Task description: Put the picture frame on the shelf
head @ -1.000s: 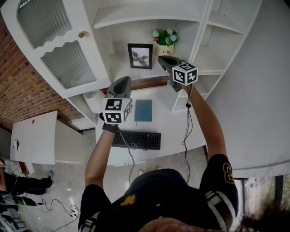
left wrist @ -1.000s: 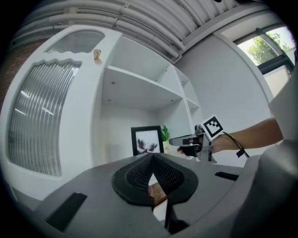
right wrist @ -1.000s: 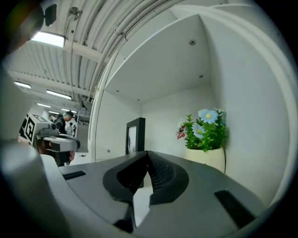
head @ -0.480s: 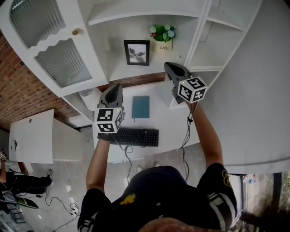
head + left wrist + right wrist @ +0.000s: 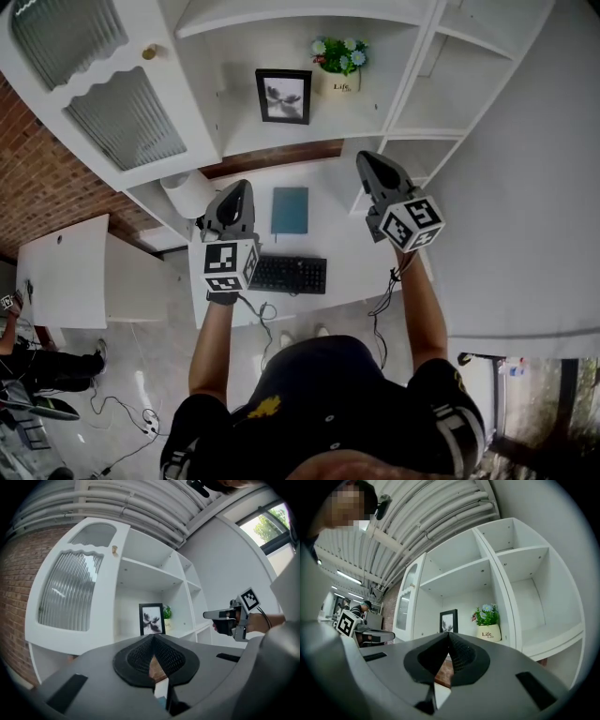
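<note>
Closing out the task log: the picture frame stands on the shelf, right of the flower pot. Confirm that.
Wrong side: the picture frame stands on the shelf left of the flower pot, as the head view shows.

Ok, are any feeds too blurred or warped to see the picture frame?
Head view: sharp, evenly lit, picture frame clear, straight edges bowed. Left gripper view: heavy fisheye, dark corners, bright window upper right, frame readable. Right gripper view: same vignette, frame small but sharp.

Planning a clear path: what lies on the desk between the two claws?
A teal notebook, flat on the white desk between left claw and right claw, in the head view.
</note>
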